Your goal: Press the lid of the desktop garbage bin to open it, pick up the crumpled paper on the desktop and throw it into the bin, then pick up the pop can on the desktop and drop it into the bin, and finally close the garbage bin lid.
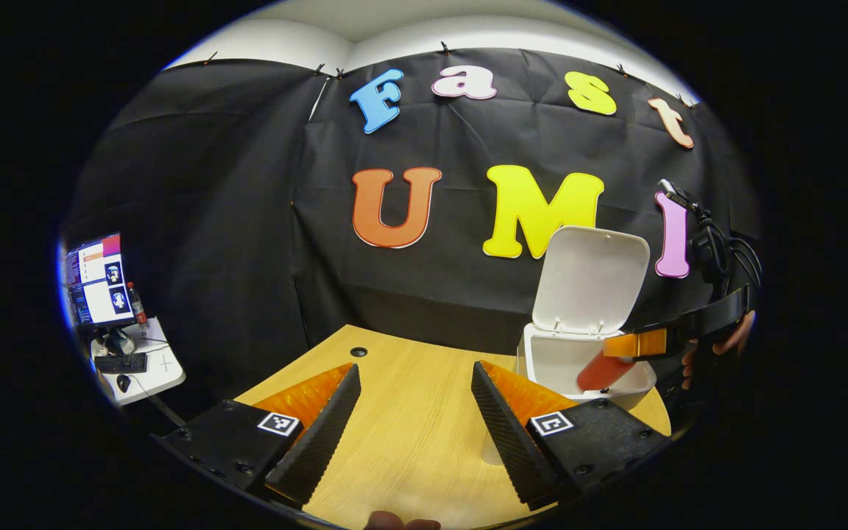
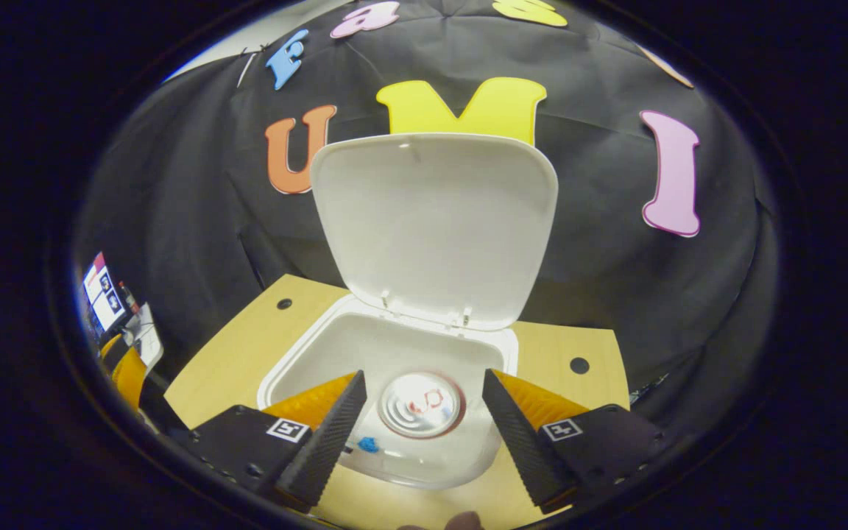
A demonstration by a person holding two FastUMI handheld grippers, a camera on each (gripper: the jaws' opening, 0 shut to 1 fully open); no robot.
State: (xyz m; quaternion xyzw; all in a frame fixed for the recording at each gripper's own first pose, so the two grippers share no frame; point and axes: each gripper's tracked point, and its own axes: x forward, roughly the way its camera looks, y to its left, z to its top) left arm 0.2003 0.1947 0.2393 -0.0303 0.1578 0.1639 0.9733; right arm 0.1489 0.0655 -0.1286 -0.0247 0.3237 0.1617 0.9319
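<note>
In the left gripper view, the left tongs hang open over the bare wooden surface, nothing between their two fingers. Farther right stands one white garbage bin with its lid raised upright against the black booth wall. The right tongs reach in over the bin's mouth from the right edge, and a reddish cylinder, the pop can, shows tilted just under them at the bin's opening. Whether the fingers touch it cannot be told from here. The hand holding those tongs is mostly cut off by the view's edge. At far left a side table with one monitor, a keyboard and a mouse is small and warped.

In the right gripper view, the right tongs stand spread apart directly above the open garbage bin. The pop can appears end-on between the fingers, inside the bin's rim, its round silver top facing the camera; a gap shows on each side, so the fingers do not press it. Its body is hidden below its own top. A small blue scrap lies in the bin beside the left finger; what it is cannot be made out. The crumpled paper cannot be picked out inside. The lid stands open behind. Two cable holes mark the surface.
</note>
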